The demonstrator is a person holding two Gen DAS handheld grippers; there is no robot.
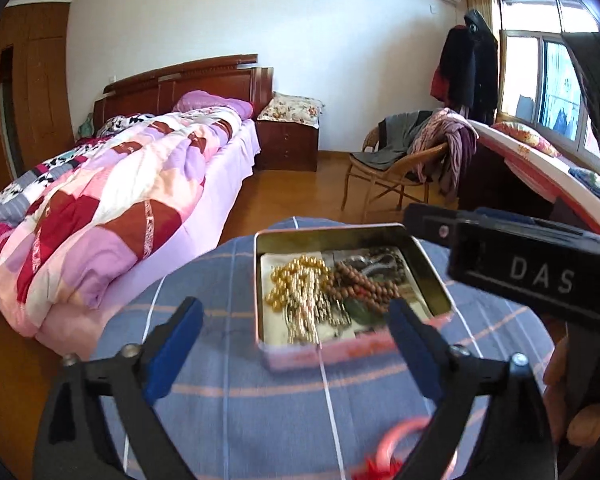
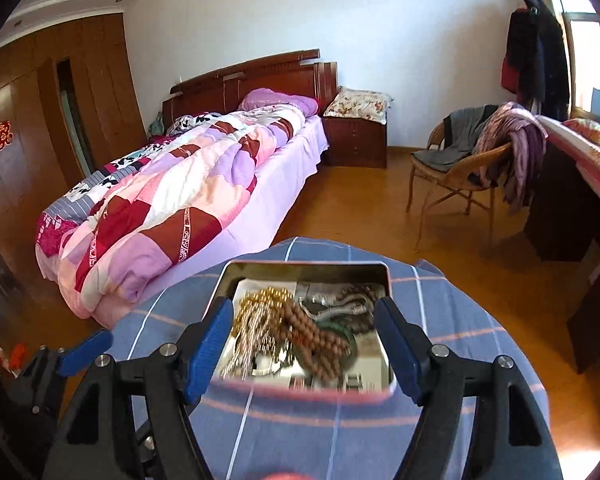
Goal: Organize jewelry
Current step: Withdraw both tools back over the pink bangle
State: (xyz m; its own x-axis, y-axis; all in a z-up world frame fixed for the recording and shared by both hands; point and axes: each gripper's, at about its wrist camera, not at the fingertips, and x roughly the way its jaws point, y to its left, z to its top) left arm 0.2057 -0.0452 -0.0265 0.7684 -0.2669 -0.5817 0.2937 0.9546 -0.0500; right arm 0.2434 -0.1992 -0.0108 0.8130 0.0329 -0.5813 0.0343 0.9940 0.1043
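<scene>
Pastel quilt, gold beads and a blue checked cloth

A blue cloth with pink and white check lines (image 1: 228, 396) bears a pink-walled metal tin (image 1: 428, 280) of gold bead strands (image 1: 296, 280) and reddish-brown wooden beads (image 1: 364, 284); beyond, a patchwork quilt in pink, lilac, white and dark red (image 2: 180, 208) covers a lilac-sheeted bed (image 2: 268, 184).

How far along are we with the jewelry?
Done: gold beads and brown beads lie in the open tin. In hand: nothing; the left gripper and right gripper are both open. Left: a red ring lies on the cloth outside the tin.
</scene>
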